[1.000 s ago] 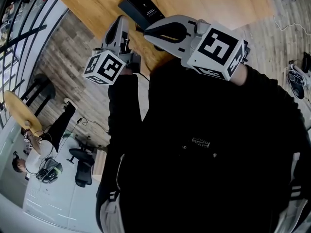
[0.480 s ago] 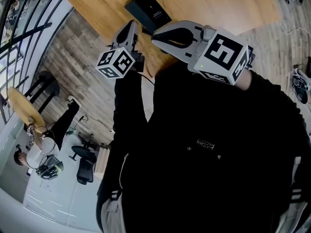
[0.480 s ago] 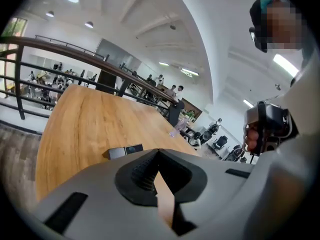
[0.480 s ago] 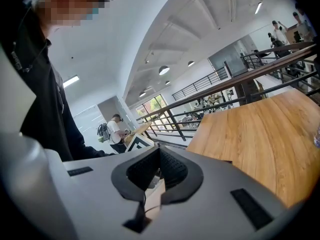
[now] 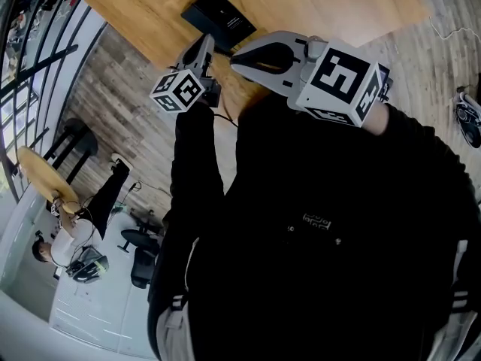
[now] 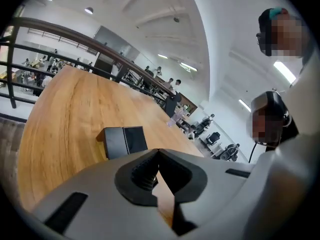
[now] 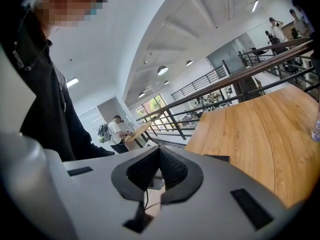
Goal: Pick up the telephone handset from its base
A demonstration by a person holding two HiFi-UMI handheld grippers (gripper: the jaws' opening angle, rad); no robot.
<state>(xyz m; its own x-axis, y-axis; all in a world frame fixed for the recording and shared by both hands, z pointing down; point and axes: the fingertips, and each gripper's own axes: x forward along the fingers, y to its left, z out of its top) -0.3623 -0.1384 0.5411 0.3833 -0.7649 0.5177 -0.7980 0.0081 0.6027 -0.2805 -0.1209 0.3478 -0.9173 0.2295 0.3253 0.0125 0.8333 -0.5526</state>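
There is one light wooden bench [image 5: 338,6], and on it one flat black box-shaped telephone [image 5: 219,21]. From the left gripper view the telephone [image 6: 122,141] shows as two black halves side by side, but which half is the handset cannot be told. Far down the bench stands one small clear container [image 6: 175,118].

Two grippers are in view, each carrying one marker cube. The left gripper [image 5: 207,42] has its fingers [image 6: 135,176] pressed together at the tips with nothing between them. The right gripper [image 5: 234,57] also has its fingers [image 7: 145,171] closed tip to tip and is empty; only a thin dark cable hangs behind them.

The telephone lies on the bench just ahead of both sets of fingers, not touching either. In the left gripper view it sits a little left of the tips and beyond them. In the right gripper view a dark sliver of it [image 7: 216,158] shows just past the right-hand finger. In the head view the two tips stand close together near the telephone's near end.

The telephone sits close to the bench's slanting near edge. Past that edge are a grey plank floor [image 5: 120,119] and a dark metal railing [image 5: 37,59]. Beyond the telephone, and to its right in the head view, the wood runs on as a broad open surface.
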